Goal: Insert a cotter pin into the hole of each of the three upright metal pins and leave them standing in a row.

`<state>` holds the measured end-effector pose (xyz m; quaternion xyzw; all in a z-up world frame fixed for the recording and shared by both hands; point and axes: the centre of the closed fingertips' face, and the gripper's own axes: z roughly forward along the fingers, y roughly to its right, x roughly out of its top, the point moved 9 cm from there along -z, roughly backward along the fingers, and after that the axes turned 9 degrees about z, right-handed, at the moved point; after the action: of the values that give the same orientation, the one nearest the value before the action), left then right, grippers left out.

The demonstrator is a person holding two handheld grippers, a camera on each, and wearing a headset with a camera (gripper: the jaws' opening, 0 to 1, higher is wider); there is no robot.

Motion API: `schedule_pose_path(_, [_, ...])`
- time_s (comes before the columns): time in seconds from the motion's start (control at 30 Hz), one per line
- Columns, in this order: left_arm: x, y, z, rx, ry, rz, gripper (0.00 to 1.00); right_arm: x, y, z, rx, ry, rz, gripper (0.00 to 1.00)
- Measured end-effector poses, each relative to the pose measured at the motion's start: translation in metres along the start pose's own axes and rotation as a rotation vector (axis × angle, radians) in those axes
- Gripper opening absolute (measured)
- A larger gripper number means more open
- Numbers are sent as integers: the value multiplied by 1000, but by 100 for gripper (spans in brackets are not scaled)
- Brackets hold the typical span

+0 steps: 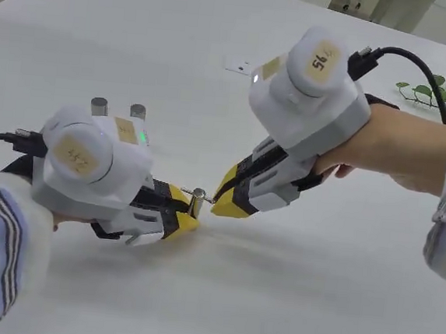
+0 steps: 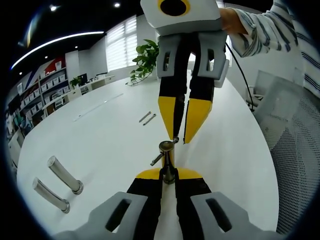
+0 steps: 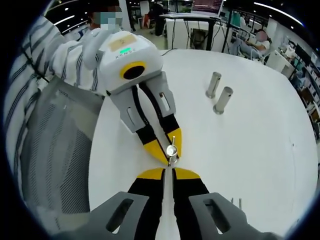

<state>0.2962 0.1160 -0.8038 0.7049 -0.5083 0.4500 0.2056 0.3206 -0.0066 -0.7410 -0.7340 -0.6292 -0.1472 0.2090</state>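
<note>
My left gripper (image 1: 190,209) is closed on a pin (image 1: 196,202) and holds it by the lower part of the shaft. The pin stands upright between the yellow tips, and its foot is on the white table (image 1: 313,300) or just above it; I cannot tell which. My right gripper (image 1: 217,203) comes to this pin from the opposite side, with the tips just beside the pin's head. Its jaws are almost fully together and pinch a thin cotter (image 1: 207,199). The cotter lies across the pin near the top. In the left gripper view a short end of it (image 2: 156,160) sticks out on the other side of the pin (image 2: 167,159), so it seems to pass through the hole. In the same view the right gripper (image 2: 179,137) hangs directly above the pin's head, and my left jaws (image 2: 168,175) touch the shaft on both sides. In the right gripper view the pin's round head (image 3: 171,149) is just in front of my right tips (image 3: 168,172). The two other pins (image 1: 99,107) stand upright side by side, well apart from the held pin, behind my left gripper. Two spare cotters (image 2: 146,118) lie flat on the table beyond the held pin.
</note>
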Motion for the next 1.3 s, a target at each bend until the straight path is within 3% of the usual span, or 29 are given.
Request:
schedule_pose_path(0.17, [0,0,0,0,-1,0,7,4,1,-1,0,20,20,4])
schedule_pose_path(0.3, [0,1,0,1,-4,-1,7,9,2,-1,-2,48,77,3])
schedule_pose_path(0.6, [1,0,0,4,-4,-17,7,7,1,0,-5,40,62,3])
schedule_pose_path(0.77, [-1,1,1,4,-19,-20,8,6,-1,0,-13,42,16,13])
schedule_pose_path(0.93, [-4,1,2,10,-40,-1,8,5,-1,0,-16,50,18,14])
schedule_pose_path(1.3, [-7,-2,-7,8,-30,-28,37,10,-2,6,-26,100,4,21])
